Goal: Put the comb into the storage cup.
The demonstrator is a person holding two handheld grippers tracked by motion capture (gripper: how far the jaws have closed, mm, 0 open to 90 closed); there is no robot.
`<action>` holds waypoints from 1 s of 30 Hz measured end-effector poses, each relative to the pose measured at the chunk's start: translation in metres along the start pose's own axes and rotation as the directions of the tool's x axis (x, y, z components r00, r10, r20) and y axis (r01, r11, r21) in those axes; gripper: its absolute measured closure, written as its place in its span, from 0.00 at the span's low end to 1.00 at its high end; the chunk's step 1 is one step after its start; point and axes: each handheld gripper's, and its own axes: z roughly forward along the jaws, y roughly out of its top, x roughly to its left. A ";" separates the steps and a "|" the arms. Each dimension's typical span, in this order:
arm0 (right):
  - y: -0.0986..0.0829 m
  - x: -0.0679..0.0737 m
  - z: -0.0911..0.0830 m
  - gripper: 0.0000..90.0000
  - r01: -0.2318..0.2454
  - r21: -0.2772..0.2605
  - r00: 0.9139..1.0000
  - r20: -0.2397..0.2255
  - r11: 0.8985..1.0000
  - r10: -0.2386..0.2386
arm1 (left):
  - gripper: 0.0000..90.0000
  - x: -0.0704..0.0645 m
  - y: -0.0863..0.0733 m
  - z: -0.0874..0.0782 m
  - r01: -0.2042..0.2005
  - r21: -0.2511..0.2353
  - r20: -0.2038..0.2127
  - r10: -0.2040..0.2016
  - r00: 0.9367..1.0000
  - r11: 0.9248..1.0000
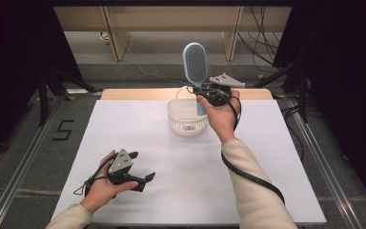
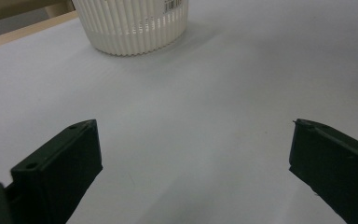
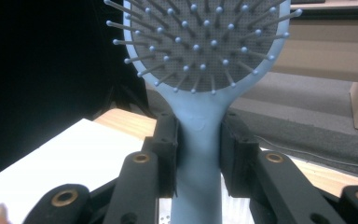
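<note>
Holding a blue hairbrush (image 1: 196, 64) upright, the right gripper (image 1: 208, 97) is raised above the far half of the white table (image 1: 181, 191), its jaws pinching the brush handle just below the head, as the right gripper view shows, with the handle (image 3: 199, 154) clamped between the two black pads. The brush's long axis runs near vertical: head up, with the bristle face (image 3: 205, 42) turned toward the person, and handle end pointing down at the white ribbed basket (image 1: 187, 118). In the high view the handle end overlaps the basket's right rim; whether it touches the rim cannot be told. The basket stands near the table's far edge, about midway across, with bare white surface on all its near sides and a strip of wooden edge (image 1: 138, 94) behind it. The right forearm, in a cream sleeve (image 1: 252, 191), reaches in from the lower right, and the right hand (image 1: 222, 117) is wrapped around the gripper body. The left gripper (image 1: 143, 179) sits low over the near left part of the table, well apart from the basket, held in the left hand (image 1: 104, 183); its jaws are spread wide with nothing between them, and the left gripper view looks across open table toward the basket (image 2: 130, 28).
</note>
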 end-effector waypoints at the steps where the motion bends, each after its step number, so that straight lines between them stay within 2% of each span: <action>1: 0.000 0.000 0.000 0.79 0.001 -0.002 1.000 -0.001 1.000 -0.001 | 0.02 0.000 0.000 0.000 0.001 0.000 -0.001 -0.001 1.000 1.000; 15: 0.005 0.005 0.003 0.79 0.020 -0.010 1.000 -0.008 1.000 -0.020 | 0.02 0.001 0.000 0.000 0.002 -0.002 -0.001 -0.002 1.000 1.000; 30: 0.004 0.004 0.010 0.79 0.023 0.008 1.000 -0.004 1.000 -0.023 | 0.02 0.001 0.000 0.000 0.003 -0.002 0.000 -0.003 1.000 1.000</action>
